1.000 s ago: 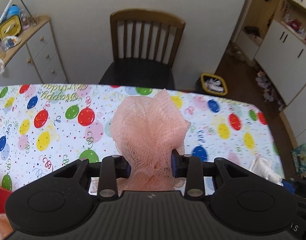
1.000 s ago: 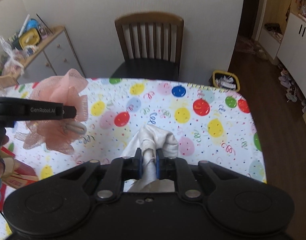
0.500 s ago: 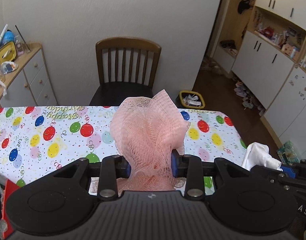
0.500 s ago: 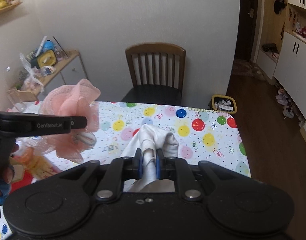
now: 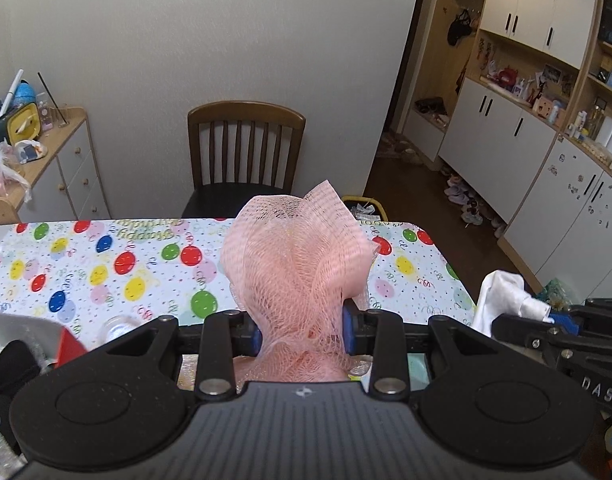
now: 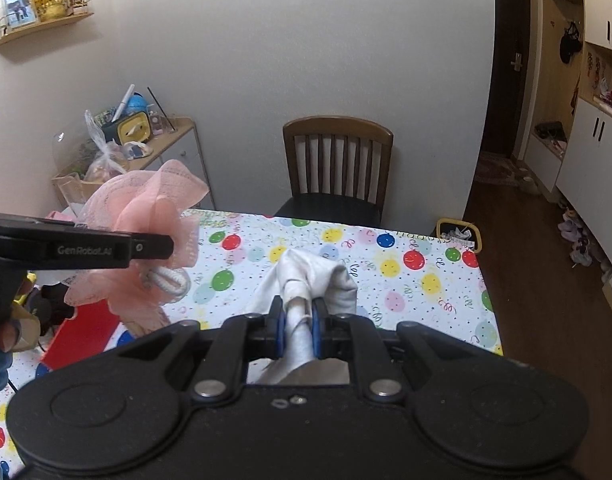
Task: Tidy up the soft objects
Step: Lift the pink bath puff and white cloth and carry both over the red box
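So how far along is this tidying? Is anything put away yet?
Nothing shows as put away yet. Both pickups look done: the left gripper is clamped on the pink mesh bath puff, and the right gripper pinches the white cloth, both lifted above the balloon tablecloth. Left to do: setting each down. No destination is clearly visible.

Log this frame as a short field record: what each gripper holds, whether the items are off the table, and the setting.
left gripper: shut on pink mesh bath pouf
right gripper: shut on white cloth
pouf cord: white loop hanging under the pouf, seen from the right wrist
height: both items held above the table, neither touching it
table: balloon-print birthday cover
behind table: wooden chair against the wall
near left edge: red box, contents unclear
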A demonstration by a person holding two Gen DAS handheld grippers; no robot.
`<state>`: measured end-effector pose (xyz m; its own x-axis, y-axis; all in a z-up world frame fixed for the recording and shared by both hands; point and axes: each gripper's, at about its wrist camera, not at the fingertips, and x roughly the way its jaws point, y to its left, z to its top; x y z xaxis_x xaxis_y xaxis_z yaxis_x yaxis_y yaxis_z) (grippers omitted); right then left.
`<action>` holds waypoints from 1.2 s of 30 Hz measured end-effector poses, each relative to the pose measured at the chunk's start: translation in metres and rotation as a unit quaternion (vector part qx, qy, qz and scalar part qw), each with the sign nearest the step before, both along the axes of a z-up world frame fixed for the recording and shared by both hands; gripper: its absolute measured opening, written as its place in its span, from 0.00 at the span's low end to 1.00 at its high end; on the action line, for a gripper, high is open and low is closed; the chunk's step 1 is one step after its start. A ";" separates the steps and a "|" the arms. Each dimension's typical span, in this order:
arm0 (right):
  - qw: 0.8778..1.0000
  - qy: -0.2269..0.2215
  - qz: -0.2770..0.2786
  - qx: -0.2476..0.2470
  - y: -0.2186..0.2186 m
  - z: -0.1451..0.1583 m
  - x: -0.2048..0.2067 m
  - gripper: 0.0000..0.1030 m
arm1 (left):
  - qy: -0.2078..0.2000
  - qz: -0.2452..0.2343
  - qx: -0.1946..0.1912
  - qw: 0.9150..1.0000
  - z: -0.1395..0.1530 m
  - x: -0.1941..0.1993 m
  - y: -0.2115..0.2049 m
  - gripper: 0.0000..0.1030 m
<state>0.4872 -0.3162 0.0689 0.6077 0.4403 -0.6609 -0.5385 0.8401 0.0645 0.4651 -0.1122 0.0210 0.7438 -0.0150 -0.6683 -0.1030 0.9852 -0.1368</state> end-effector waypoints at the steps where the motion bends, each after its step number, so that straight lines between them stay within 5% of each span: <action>1: 1.000 -0.002 0.002 0.001 0.002 0.002 -0.005 0.11 | -0.003 0.000 0.000 1.000 0.002 -0.008 0.003 0.33; 7: 1.000 -0.022 0.000 0.012 0.020 0.008 -0.042 0.11 | -0.011 0.004 -0.014 1.000 0.008 -0.048 0.026 0.33; 21: 0.999 -0.029 0.001 0.020 0.117 -0.010 -0.118 0.11 | -0.011 -0.003 0.020 1.000 -0.004 -0.127 0.094 0.33; 36: 0.998 -0.011 0.059 0.006 0.255 -0.038 -0.148 0.11 | 0.015 0.026 0.045 0.999 -0.021 -0.166 0.239 0.33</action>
<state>0.3390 -0.0612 0.0313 0.5658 0.5169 -0.6424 -0.6348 0.7703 0.0607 0.2994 0.1264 0.0003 0.7214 0.0847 -0.6873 -0.1575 0.9866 -0.0437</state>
